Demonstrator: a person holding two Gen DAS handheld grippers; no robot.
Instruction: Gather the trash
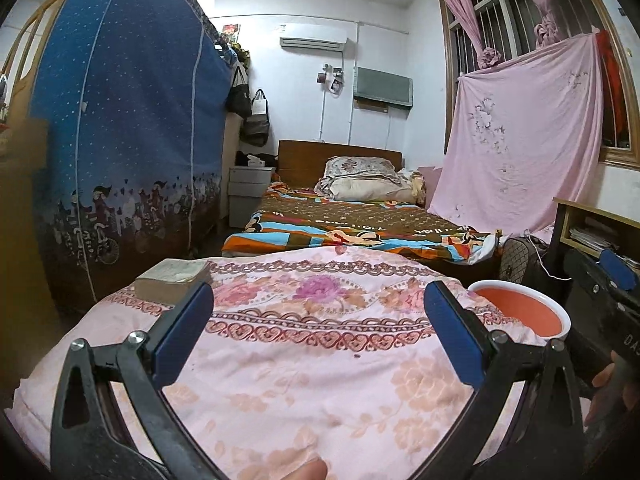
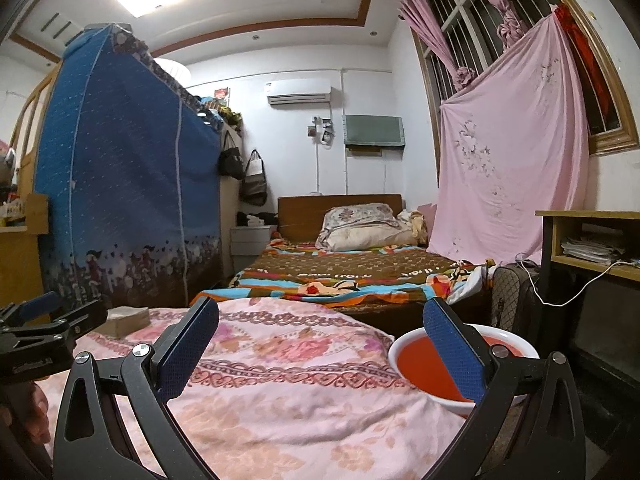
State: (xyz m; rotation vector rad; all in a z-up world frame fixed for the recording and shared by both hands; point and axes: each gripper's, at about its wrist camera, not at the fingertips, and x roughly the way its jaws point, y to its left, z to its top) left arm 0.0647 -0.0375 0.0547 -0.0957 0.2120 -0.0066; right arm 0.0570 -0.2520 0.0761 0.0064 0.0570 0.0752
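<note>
Hovering: left gripper [image 1: 318, 330] hangs over the pink floral quilt [image 1: 304, 368], its 2 blue pads spread wide, nothing between them
Right gripper [image 2: 320, 348]: fingers equally wide apart, empty, above the same quilt, its right finger in front of the basin
Basin [image 2: 432, 376]: white rim, red inside, sitting at the quilt's right edge
Tissue pack [image 1: 172, 278]: flat block on the quilt's far left corner, beside the blue fabric wardrobe [image 1: 120, 140]
Trash: no loose piece can be made out on the quilt
Beyond: bed with a cartoon-print blanket [image 1: 360, 232] and a pillow [image 1: 360, 178]
</note>
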